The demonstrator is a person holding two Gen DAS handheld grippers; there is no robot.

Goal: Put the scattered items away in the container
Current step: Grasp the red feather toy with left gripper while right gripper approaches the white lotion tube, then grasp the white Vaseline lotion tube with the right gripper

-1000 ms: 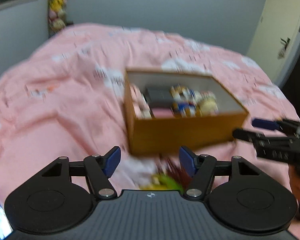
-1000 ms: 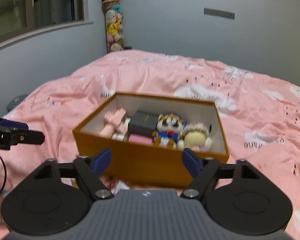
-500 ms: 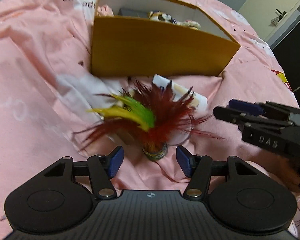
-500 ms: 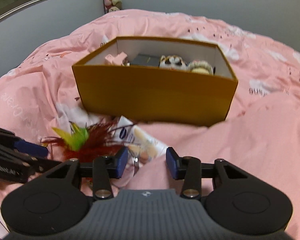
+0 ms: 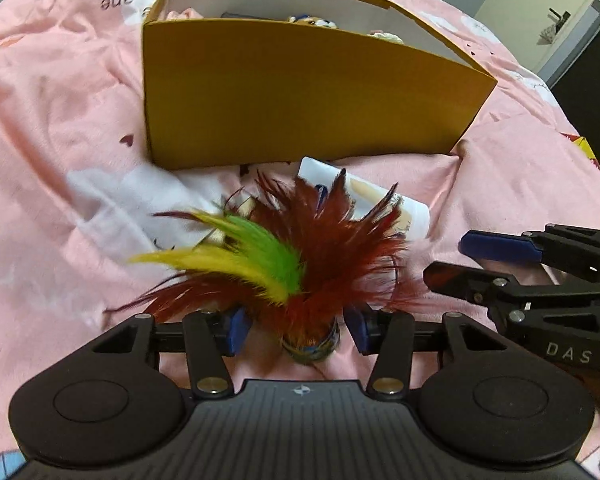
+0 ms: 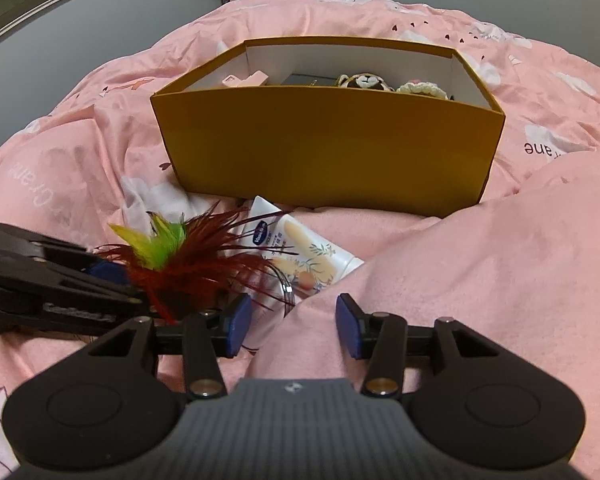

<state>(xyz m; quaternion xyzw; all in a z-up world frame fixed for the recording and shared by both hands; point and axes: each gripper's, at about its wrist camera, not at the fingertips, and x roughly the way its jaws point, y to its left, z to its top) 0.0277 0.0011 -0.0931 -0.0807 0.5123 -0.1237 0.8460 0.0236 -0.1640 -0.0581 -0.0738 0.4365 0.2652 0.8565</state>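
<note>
A feathered shuttlecock point(image 5: 300, 264) with dark red, green and yellow plumes is seen on the pink quilt point(image 5: 60, 152), near the mustard box point(image 5: 292, 100), its weighted base between the closing, not yet touching jaws of the left gripper point(image 5: 298, 330). Only the right wrist view shows the box's contents, soft toys point(image 6: 366, 81) among them. The right gripper point(image 6: 293, 330), jaws apart and opening, is poised over a quilt fold beside a white cream tube point(image 6: 300, 250) partly covered by feathers.

Both tools are matte black plastic: the left tool point(image 5: 296, 330) and right tool point(image 6: 294, 324) have blue finger pads, silver screws, round discs, ribbed housing, white lettering.
</note>
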